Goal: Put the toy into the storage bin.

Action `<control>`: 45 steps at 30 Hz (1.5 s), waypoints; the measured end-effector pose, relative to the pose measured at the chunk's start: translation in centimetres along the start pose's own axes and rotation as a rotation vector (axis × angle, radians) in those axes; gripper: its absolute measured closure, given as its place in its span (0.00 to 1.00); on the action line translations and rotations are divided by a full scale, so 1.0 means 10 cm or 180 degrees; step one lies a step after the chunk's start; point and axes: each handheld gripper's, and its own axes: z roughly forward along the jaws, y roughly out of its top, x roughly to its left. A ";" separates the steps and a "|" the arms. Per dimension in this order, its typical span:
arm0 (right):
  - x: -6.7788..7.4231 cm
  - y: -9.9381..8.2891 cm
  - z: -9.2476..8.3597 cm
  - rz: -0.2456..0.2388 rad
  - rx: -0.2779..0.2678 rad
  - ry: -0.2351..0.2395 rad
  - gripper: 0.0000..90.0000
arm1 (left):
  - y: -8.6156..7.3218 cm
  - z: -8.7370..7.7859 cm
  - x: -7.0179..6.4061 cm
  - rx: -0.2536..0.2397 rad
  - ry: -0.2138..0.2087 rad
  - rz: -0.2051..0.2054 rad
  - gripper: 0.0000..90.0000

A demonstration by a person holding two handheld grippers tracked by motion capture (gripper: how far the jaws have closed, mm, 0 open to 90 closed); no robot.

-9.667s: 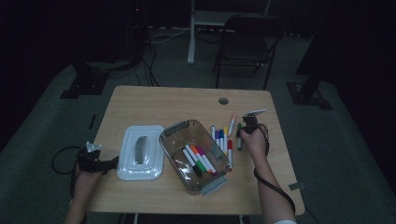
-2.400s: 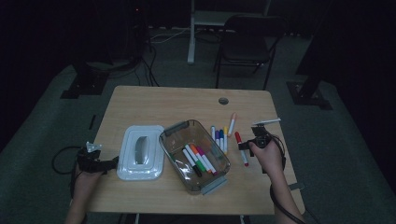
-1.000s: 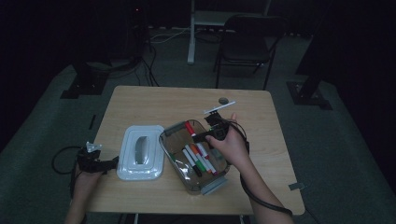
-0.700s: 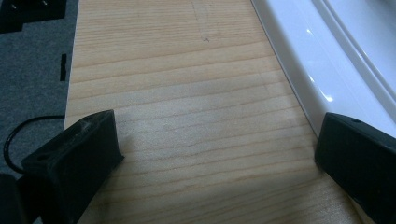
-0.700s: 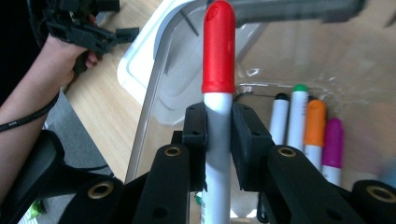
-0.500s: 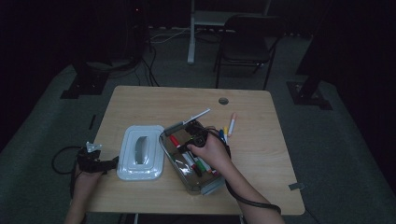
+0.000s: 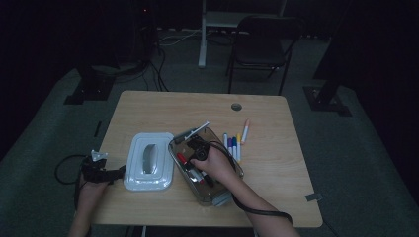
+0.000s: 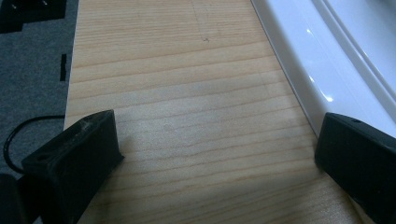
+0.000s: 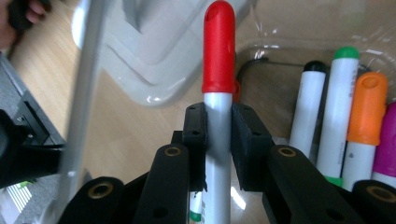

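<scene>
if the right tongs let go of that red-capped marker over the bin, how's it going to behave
The marker looks like a stiff, light plastic barrel, so it should drop without bending. Being round and smooth, it would probably roll, though the bin walls and the markers already lying there should likely stop it.

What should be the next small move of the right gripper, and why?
Probably open the jaws to let the red-capped marker drop. The right gripper is shut on its barrel and already sits inside the clear bin, just over the other markers lying there, so a short release should suffice.
</scene>
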 end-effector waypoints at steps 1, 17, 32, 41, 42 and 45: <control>0.00 0.00 0.03 0.0008 0.0030 -0.0016 0.85 | 0.00 0.00 0.00 0.0000 0.0000 0.0000 0.00; 0.02 0.02 0.31 -0.0050 0.0381 -0.0178 0.85 | 0.00 0.00 0.00 0.0000 0.0000 0.0000 0.00; -0.08 -0.05 0.14 -0.0072 0.0291 -0.0129 0.76 | 0.00 0.00 0.00 0.0000 0.0000 0.0000 0.00; -0.24 -0.19 -0.47 -0.0077 -0.0167 0.0060 0.71 | 0.00 0.00 0.00 -0.0003 0.0002 0.0003 0.00; -0.27 -0.21 -0.55 -0.0060 -0.0243 0.0075 0.70 | 0.00 0.00 0.00 -0.0003 0.0002 0.0002 0.00; -0.38 -0.25 -0.80 0.0005 -0.0472 0.0050 0.69 | 0.00 0.00 0.00 -0.0003 0.0002 0.0004 0.00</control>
